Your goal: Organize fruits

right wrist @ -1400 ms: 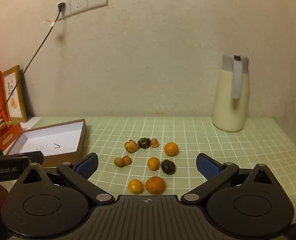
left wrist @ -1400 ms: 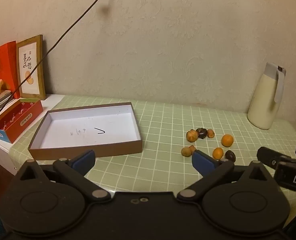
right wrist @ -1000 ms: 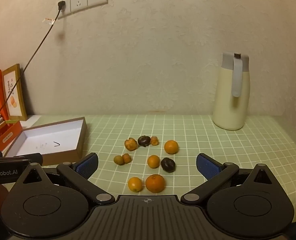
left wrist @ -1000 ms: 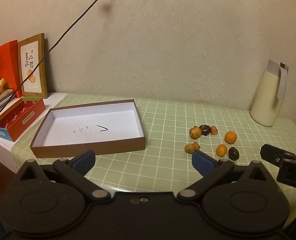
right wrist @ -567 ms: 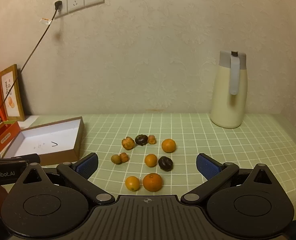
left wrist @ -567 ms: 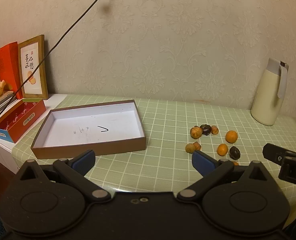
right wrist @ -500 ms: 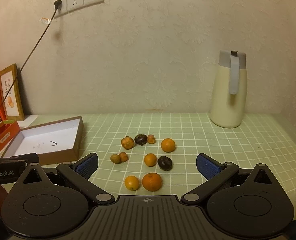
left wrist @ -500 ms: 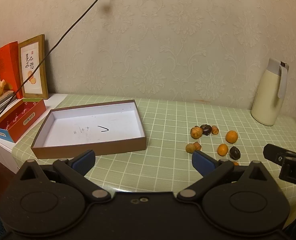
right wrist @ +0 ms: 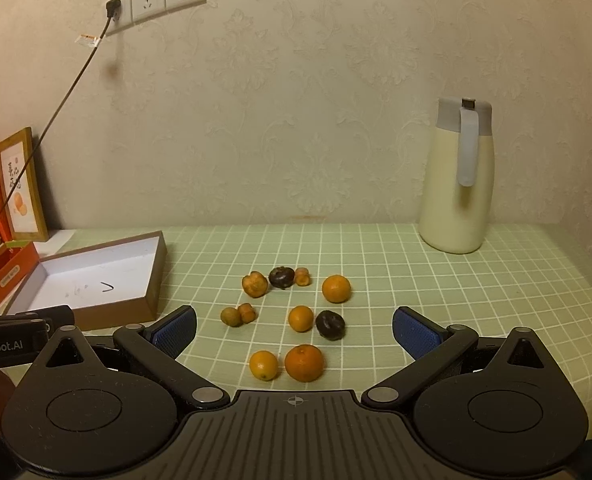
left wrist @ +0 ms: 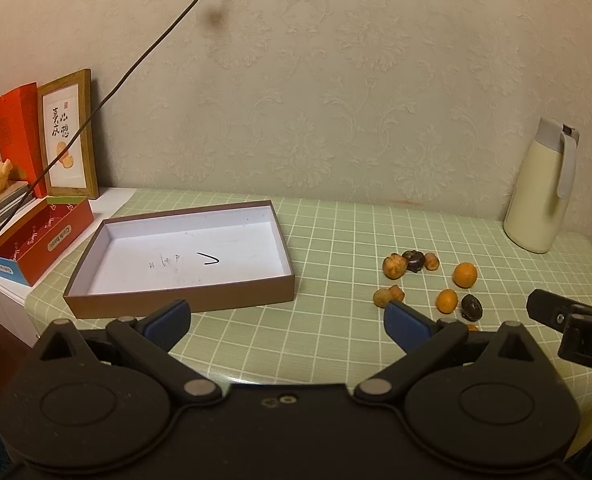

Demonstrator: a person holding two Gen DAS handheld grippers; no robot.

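Several small fruits lie loose on the green checked tablecloth: oranges (right wrist: 304,363), (right wrist: 336,288), dark shrivelled fruits (right wrist: 330,324) and brownish ones (right wrist: 254,284). The same group shows at the right in the left wrist view (left wrist: 464,274). A shallow brown box with a white inside (left wrist: 179,255) lies to the left, also in the right wrist view (right wrist: 95,276). My right gripper (right wrist: 294,330) is open and empty, just short of the nearest oranges. My left gripper (left wrist: 285,318) is open and empty, in front of the box's near right corner.
A cream thermos jug (right wrist: 458,178) stands at the back right by the wall. A red open box (left wrist: 35,236), a framed picture (left wrist: 69,136) and a red carton stand at the left. A power cable (left wrist: 143,52) hangs from the wall socket.
Both views have shifted slightly; the fruits sit a little farther in the left view. Both grippers stay open and nothing has been picked up.
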